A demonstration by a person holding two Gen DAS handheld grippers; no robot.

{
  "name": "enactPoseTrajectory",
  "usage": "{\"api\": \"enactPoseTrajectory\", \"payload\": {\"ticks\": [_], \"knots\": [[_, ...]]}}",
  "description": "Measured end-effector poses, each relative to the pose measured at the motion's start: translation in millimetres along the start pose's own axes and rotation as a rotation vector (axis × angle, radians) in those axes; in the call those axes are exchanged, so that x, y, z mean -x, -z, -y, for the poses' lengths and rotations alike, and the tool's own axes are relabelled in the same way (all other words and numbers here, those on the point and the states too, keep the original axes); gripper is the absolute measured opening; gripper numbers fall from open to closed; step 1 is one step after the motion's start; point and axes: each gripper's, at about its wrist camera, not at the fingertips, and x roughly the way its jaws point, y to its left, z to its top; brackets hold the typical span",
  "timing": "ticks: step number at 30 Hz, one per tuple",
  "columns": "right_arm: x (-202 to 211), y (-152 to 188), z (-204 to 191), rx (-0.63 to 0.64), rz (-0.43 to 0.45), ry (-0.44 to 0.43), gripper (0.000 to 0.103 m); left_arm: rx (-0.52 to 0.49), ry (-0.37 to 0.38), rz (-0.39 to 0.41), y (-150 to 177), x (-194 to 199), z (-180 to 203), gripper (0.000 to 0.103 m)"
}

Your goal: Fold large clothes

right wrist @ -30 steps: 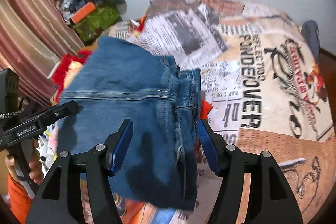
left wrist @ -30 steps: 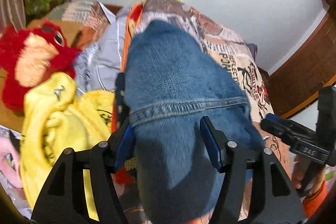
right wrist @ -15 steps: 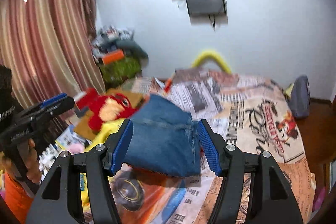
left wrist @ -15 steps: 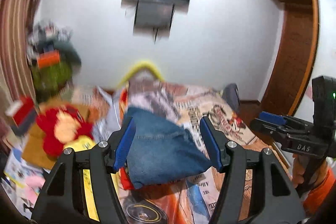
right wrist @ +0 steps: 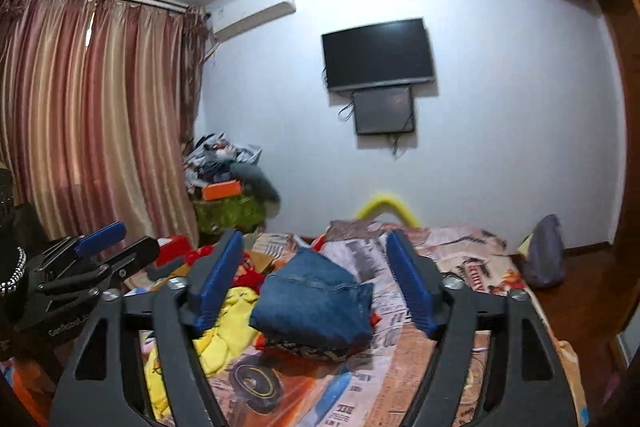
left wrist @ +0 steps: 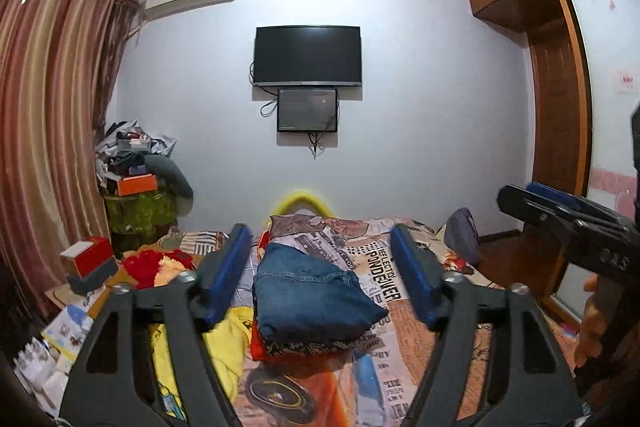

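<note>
Folded blue jeans (left wrist: 312, 299) lie on top of a small stack of folded clothes on the bed; they also show in the right wrist view (right wrist: 316, 301). My left gripper (left wrist: 322, 281) is open and empty, held well back from and above the stack. My right gripper (right wrist: 314, 277) is open and empty, likewise drawn back. The right gripper shows at the right edge of the left wrist view (left wrist: 560, 215). The left gripper shows at the left of the right wrist view (right wrist: 100, 247).
The bed has a newspaper-print cover (left wrist: 384, 279). A yellow garment (left wrist: 224, 331) and a red plush toy (left wrist: 148, 265) lie left of the stack. A cluttered pile (left wrist: 136, 183) stands by the curtain. A grey bag (left wrist: 462, 235) sits at the bed's right. A wardrobe (left wrist: 560, 115) is on the right.
Both grippers have pulled back and up from the jeans, which were close between the fingers a second ago. The view now takes in the whole room and wall television.
</note>
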Motion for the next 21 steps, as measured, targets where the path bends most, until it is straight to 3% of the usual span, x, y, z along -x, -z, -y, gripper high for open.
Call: {"api": "enactPoseTrajectory", "payload": {"ticks": [1, 7, 21], "knots": [[2, 1, -1, -0.001, 0.006, 0.009, 0.083, 0.018, 0.002, 0.000, 2, 3, -1, 0.089], [6, 5, -5, 0.011, 0.011, 0.070, 0.103, 0.052, -0.026, 0.002, 9, 15, -4, 0.100], [4, 13, 0, -0.017, -0.035, 0.067, 0.103, 0.044, -0.043, -0.022, 23, 20, -2, 0.101]]}}
